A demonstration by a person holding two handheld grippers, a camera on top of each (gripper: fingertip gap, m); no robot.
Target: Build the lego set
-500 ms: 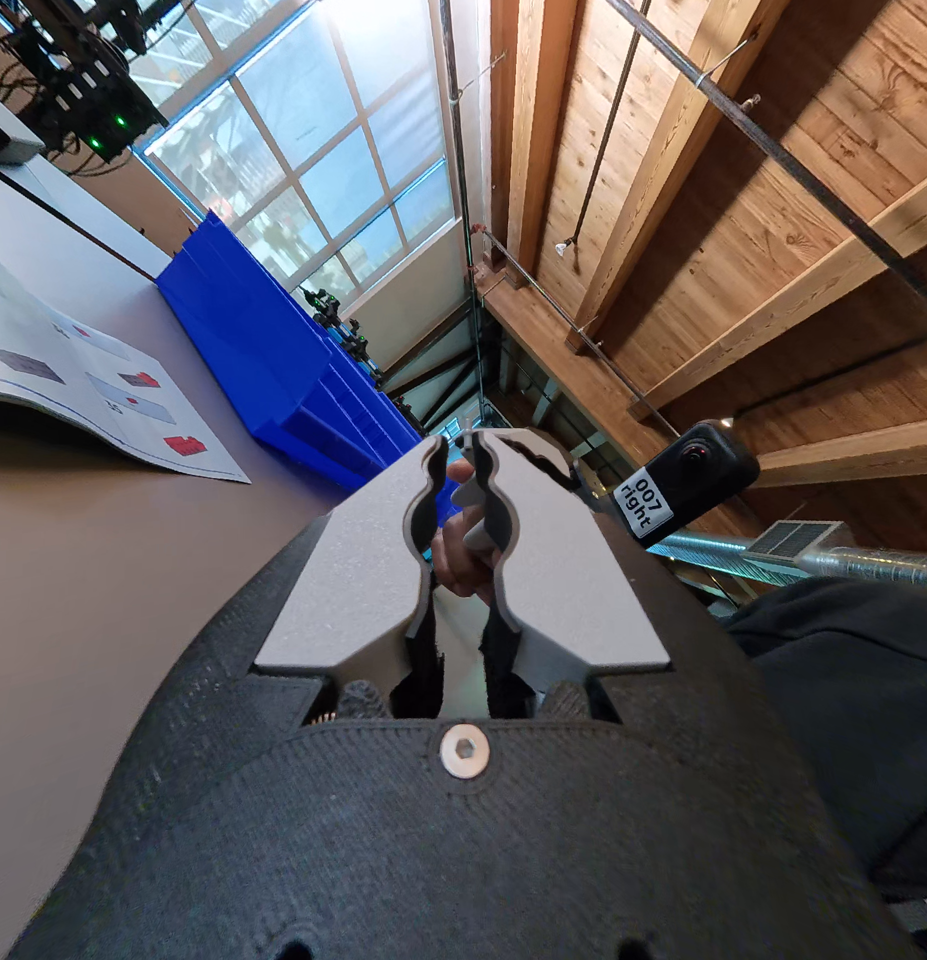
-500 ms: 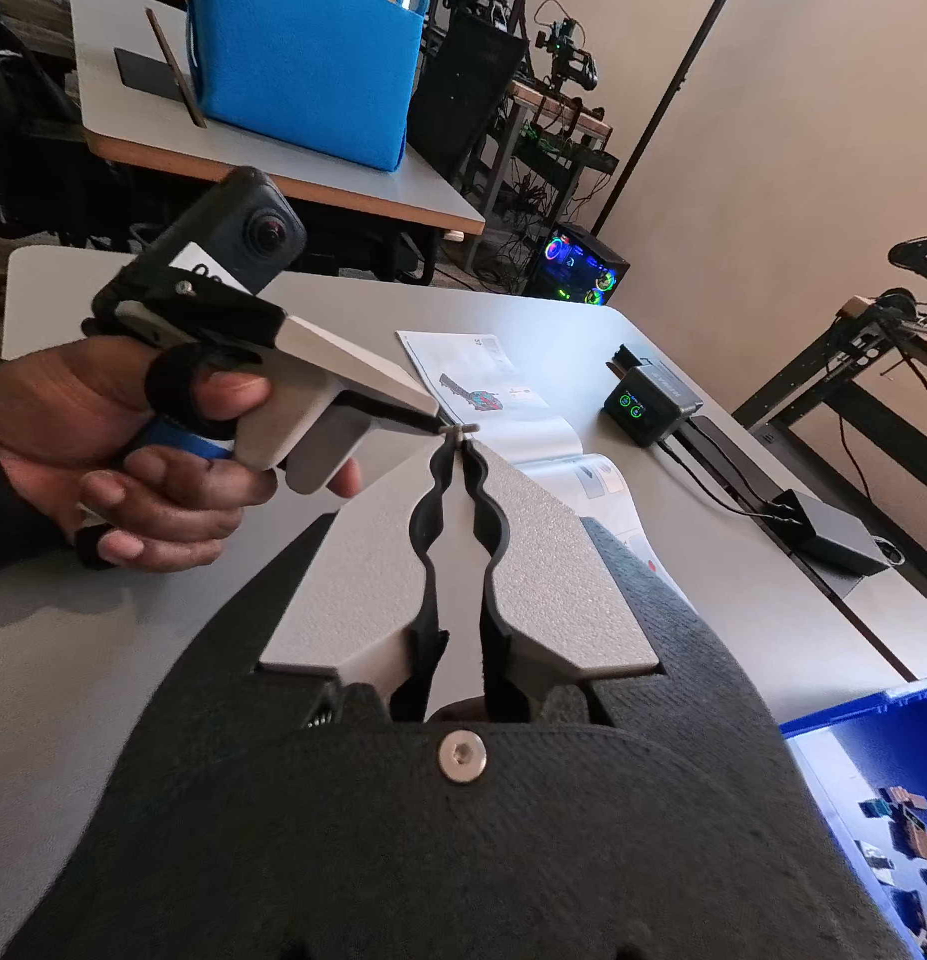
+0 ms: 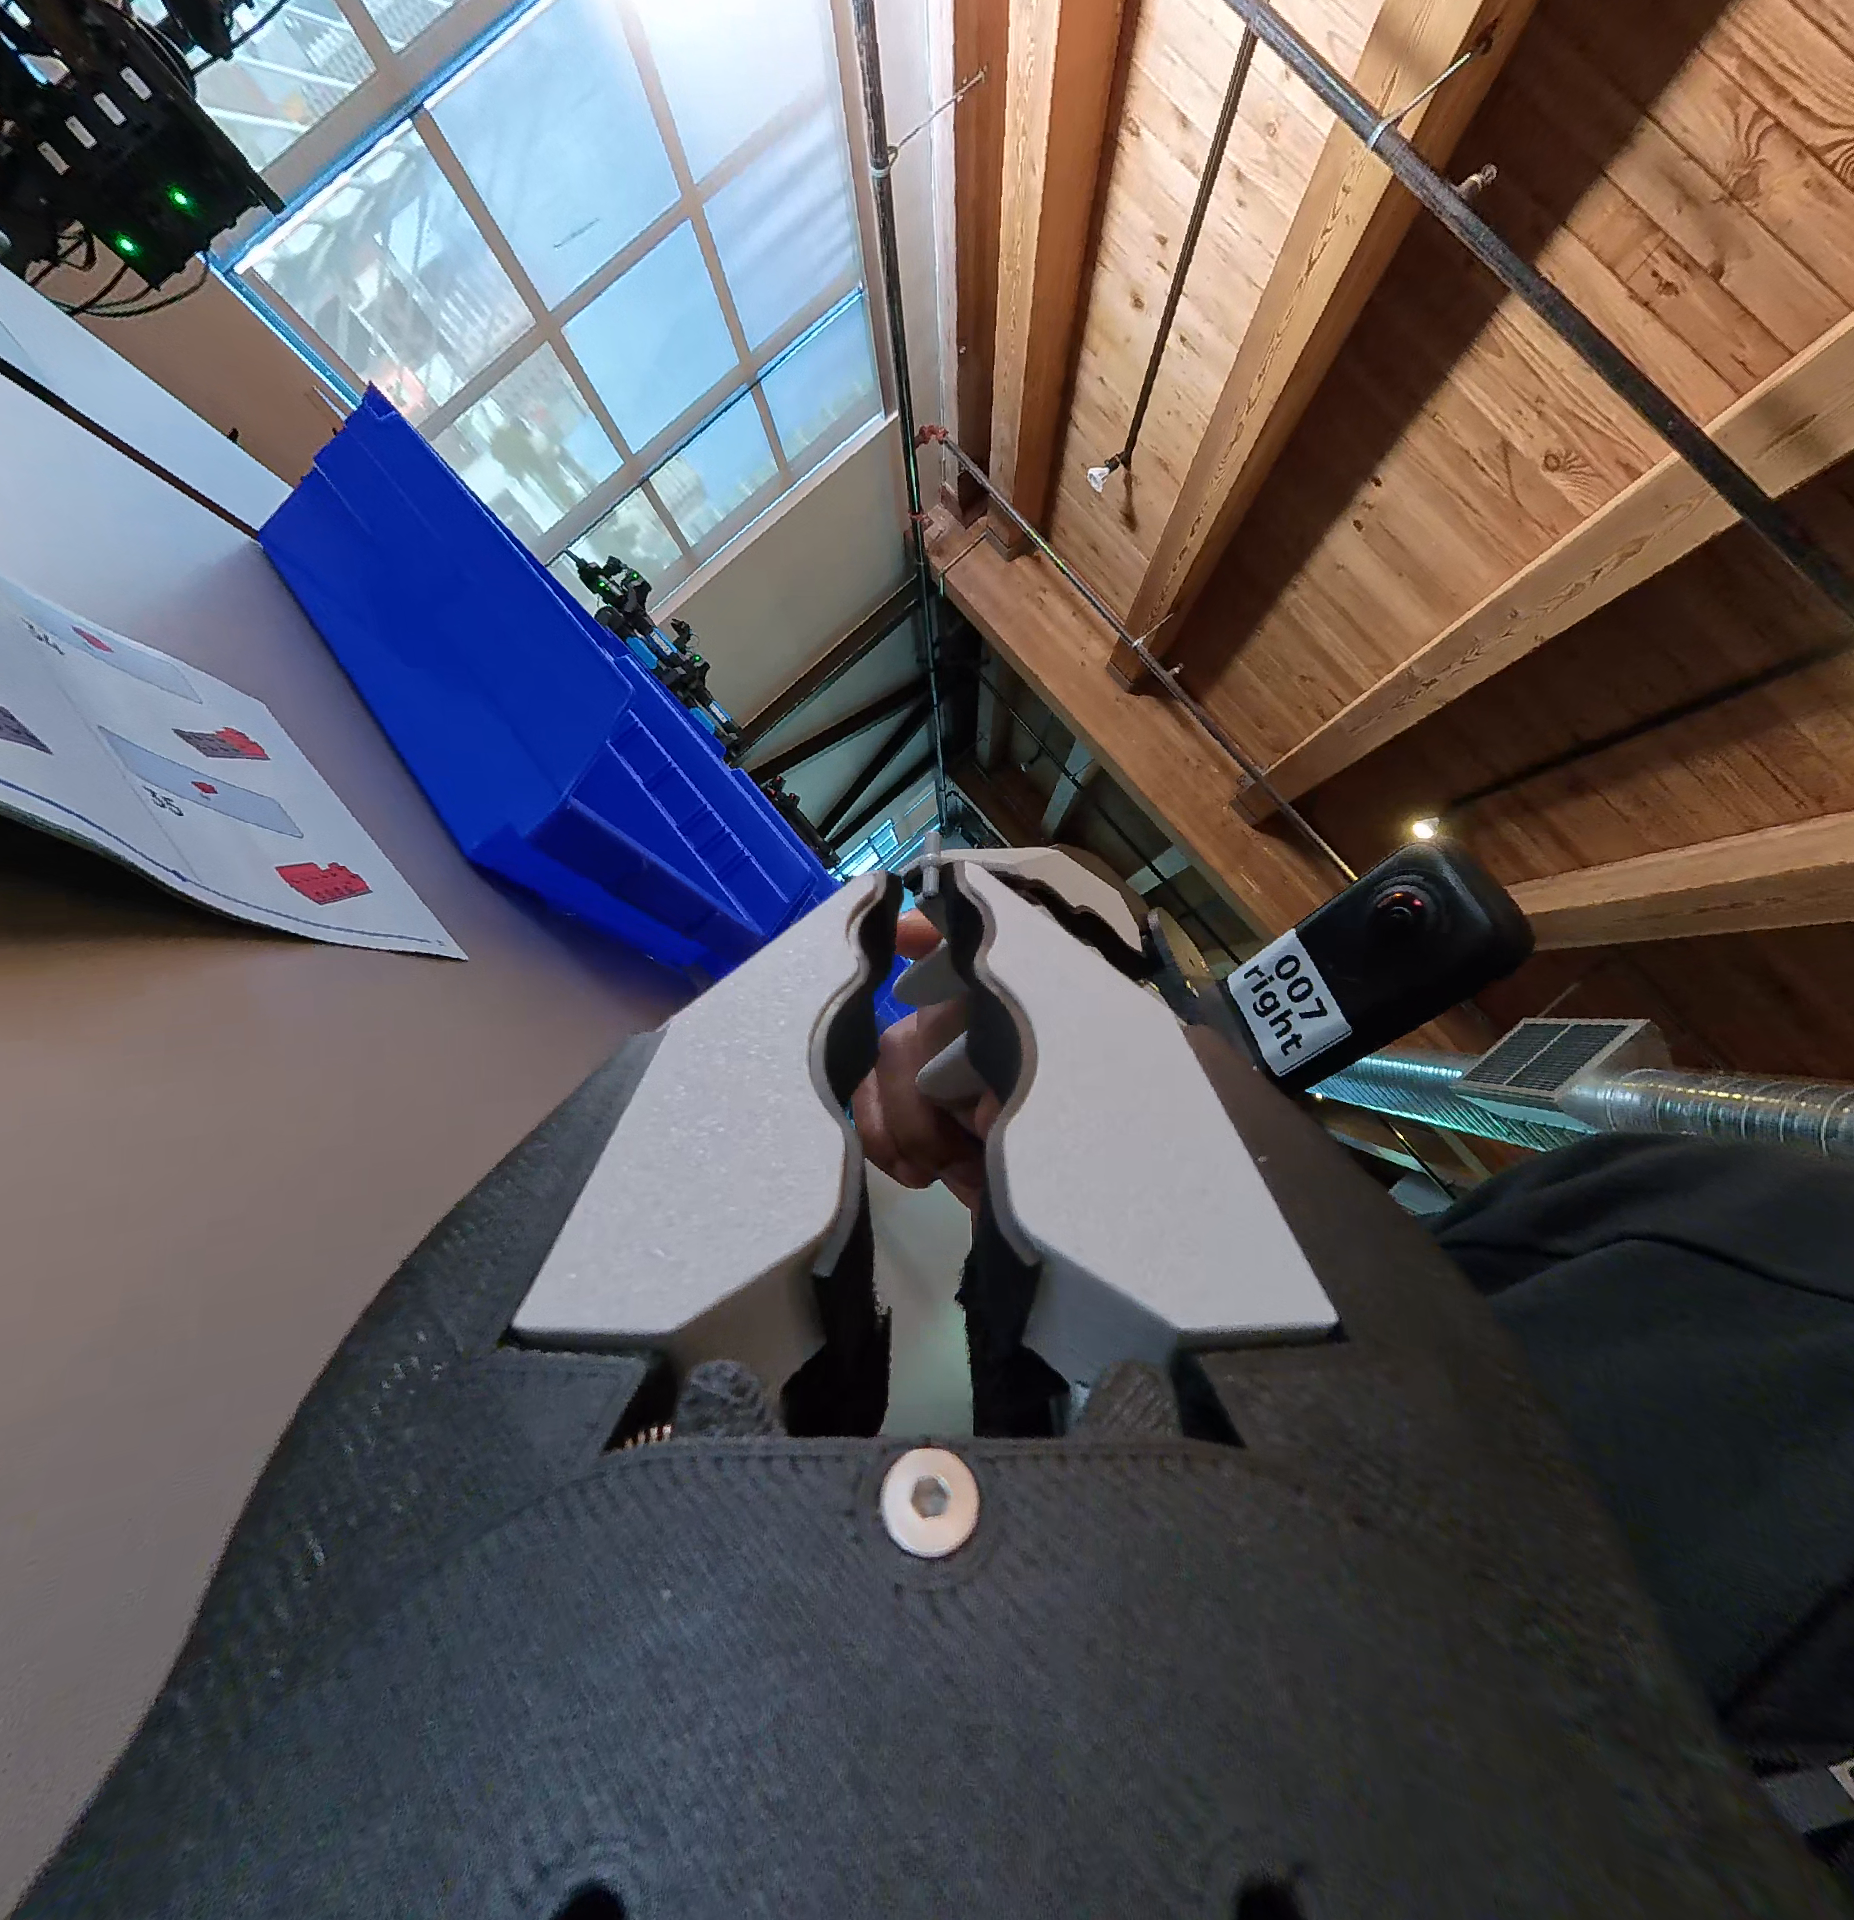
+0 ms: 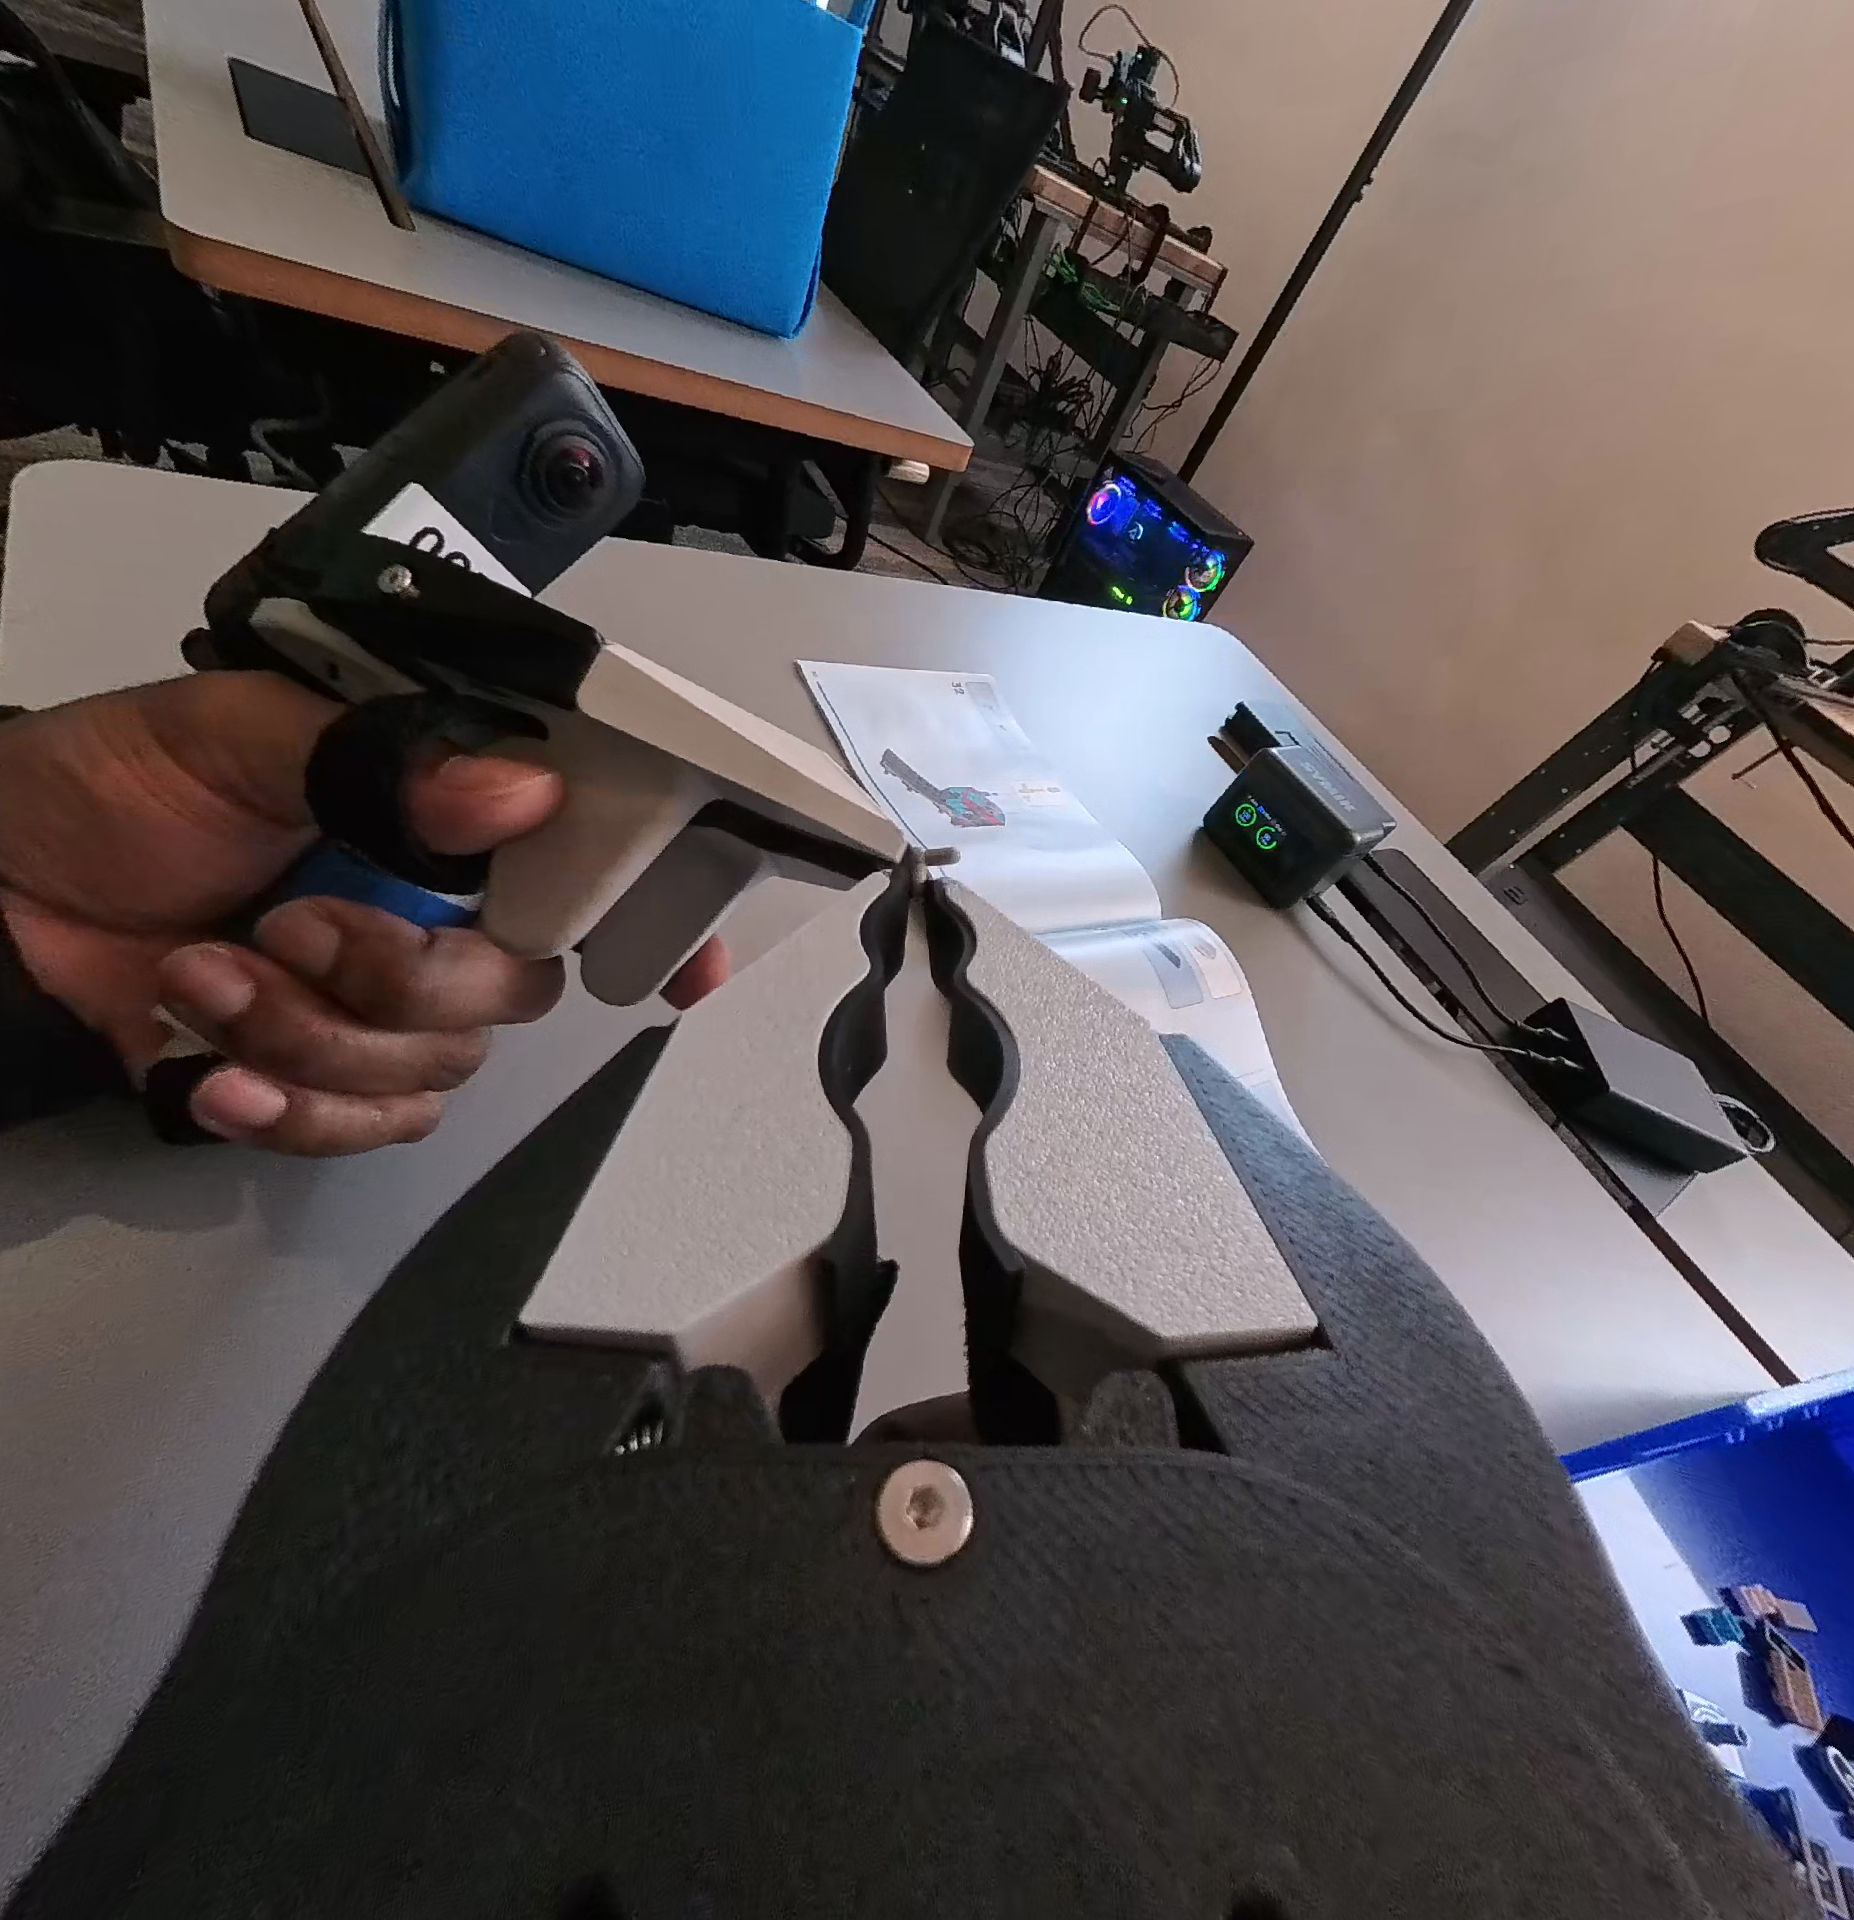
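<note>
Both grippers meet tip to tip above the counter (image 4: 694, 644), joining a small grey piece (image 4: 938, 856): right gripper (image 4: 915, 883) fingers clamped on it, left gripper (image 3: 928, 891) fingers pinched together at it. Next, probably a careful aligned push.

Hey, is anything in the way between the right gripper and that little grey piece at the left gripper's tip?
Nothing visible. The right gripper already has its tips at the small grey piece, meeting the left gripper above the table.
</note>
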